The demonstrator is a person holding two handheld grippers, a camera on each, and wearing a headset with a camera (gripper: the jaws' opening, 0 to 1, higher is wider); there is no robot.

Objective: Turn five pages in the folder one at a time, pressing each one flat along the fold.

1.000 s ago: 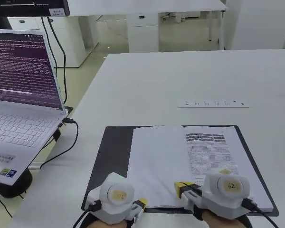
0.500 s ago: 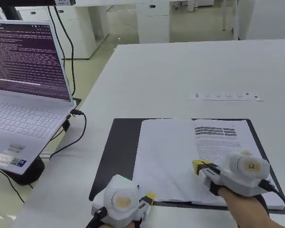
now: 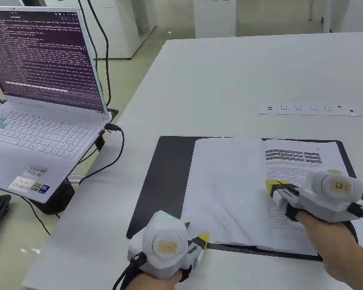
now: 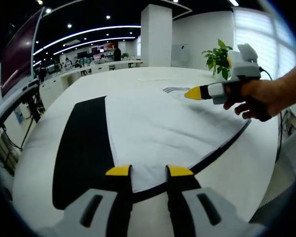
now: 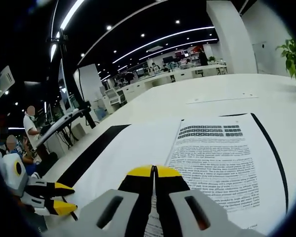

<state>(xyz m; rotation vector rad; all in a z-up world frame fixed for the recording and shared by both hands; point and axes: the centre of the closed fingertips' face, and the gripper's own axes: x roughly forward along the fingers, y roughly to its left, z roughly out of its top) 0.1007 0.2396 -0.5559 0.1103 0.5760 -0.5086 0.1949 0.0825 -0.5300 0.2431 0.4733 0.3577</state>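
The folder (image 3: 163,181) lies open and flat on the white worktop (image 3: 230,78). Its black cover is bare on the left, with a blank page (image 3: 230,187) beside it and a printed page (image 3: 293,158) on the right.

My left gripper (image 4: 149,171) sits at the folder's near edge. Its fingers (image 4: 119,171) are a narrow gap apart with nothing held between them, and their tips are over the bottom margin of the blank page. I cannot tell whether they touch the paper.

My right gripper (image 5: 154,170) is over the left side of the printed page, close to the fold. Its fingers (image 5: 140,173) are closed tip to tip, and I can see nothing caught between them. I cannot tell if they press on the sheet.

An open laptop (image 3: 42,90) stands well off to the left of the folder.
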